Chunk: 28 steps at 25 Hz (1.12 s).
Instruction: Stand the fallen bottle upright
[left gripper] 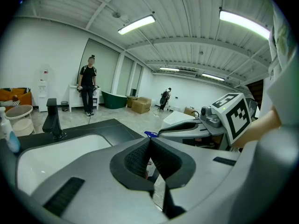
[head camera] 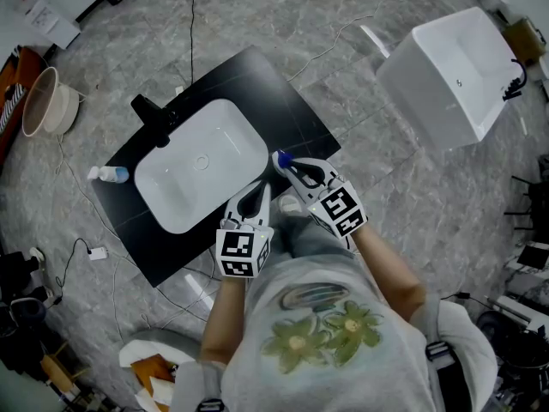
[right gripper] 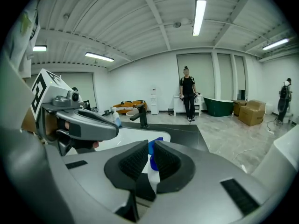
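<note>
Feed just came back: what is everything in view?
bottle: one, white with blue cap, between the right gripper's jaws
second bottle: one, white and blue, counter's left edge
counter: one, black, on the floor
sink: one, white, in the counter
faucet: one, black, at the sink's far end
tub: one, white, upper right
basin: one, beige, far left
bystanders: two, dark clothes, far end
left gripper: one, grey, jaws shut, empty
right gripper: one, grey, jaws shut on the bottle

Brightly, evenly lit by ceiling tube lights (left gripper: 137,24); soft shadows; strong fisheye bending, dark corners in both gripper views.
</note>
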Tool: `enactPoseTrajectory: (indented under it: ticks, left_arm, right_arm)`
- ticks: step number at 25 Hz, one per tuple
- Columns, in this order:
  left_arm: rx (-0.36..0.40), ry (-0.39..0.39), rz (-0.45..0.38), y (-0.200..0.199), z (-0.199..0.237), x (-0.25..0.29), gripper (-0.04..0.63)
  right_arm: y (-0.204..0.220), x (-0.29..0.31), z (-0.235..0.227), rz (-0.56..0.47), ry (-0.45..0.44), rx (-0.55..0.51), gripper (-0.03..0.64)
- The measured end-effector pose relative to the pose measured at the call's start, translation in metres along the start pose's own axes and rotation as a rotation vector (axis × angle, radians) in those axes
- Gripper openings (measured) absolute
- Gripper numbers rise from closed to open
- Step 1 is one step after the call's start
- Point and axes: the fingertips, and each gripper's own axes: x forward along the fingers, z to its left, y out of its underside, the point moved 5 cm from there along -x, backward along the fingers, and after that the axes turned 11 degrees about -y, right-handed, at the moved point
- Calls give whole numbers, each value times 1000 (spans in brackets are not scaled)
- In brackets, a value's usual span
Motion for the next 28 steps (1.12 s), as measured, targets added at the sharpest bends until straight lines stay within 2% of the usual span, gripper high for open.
enactPoseTrajectory:
  ticks: [4,11,16,20,28]
  left_arm:
    - [-4,2,-6,-2,0,-1,18]
    - [-5,-2,-24,-6,3,-4,18]
    - [-5,-8,-43,-12,7,-8,18]
    - [-6,-9,-66,-18,9,-14,18]
    - [10,9,-99,-27,1,-28,18]
  right_arm:
    - [0,-2,-1,-21,-2,43,52]
    - [-10,-13,4,-142,-15,138,52]
    - [-17,-24,11,-186,11,155,51]
    - [-24,-32,21,-221,-23,171,51]
    - [-30,-44,46,-177,-32,77,51]
